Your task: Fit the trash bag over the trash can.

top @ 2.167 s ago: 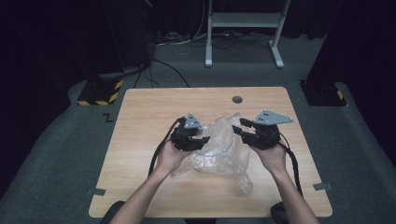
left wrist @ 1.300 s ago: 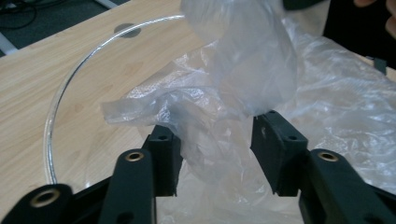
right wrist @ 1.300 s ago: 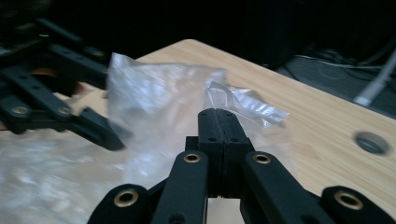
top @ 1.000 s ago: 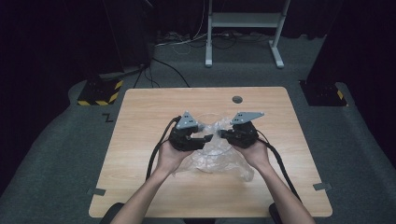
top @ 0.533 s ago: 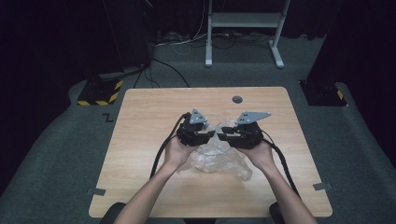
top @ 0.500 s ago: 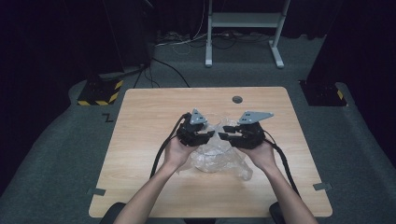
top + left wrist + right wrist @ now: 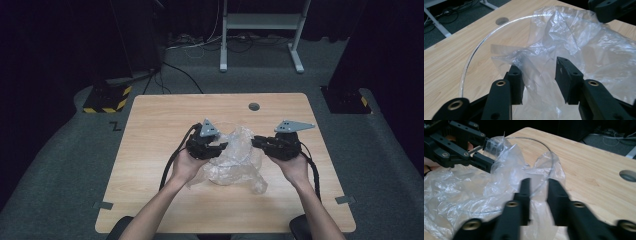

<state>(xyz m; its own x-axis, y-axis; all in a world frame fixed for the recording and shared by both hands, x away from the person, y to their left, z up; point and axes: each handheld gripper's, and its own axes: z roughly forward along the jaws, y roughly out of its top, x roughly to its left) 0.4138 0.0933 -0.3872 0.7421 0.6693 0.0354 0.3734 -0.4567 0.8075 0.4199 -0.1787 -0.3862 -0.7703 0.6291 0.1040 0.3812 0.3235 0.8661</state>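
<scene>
Near the middle of the tabletop [image 7: 150, 130] lies a crumpled clear plastic bag [image 7: 235, 162], draped over and into a clear round bowl [image 7: 477, 48] whose thin rim curves out from under the film. A person's hands come in from the near edge, one hand-held gripper on each side of the bag.

The left hand-held gripper [image 7: 539, 75] has its jaws partly apart, with a raised fold of the bag standing between them; the pads do not visibly press on it, so I read this as not yet a grip. The right hand-held gripper [image 7: 539, 188] has just been closing, and its jaws now stand close together with film and a stretch of the bowl's rim between them (this view is blurred, so whether the pads truly pinch is hard to say).

The bag looks very light, limp and slippery, likely to slide out of a shallow pinch and to cling or tear if dragged against the rim. Best hold is probably a bunched fold or the bag's edge, taken deep between the pads. The bowl seems light and rigid, so it may shift with any tug.
</scene>
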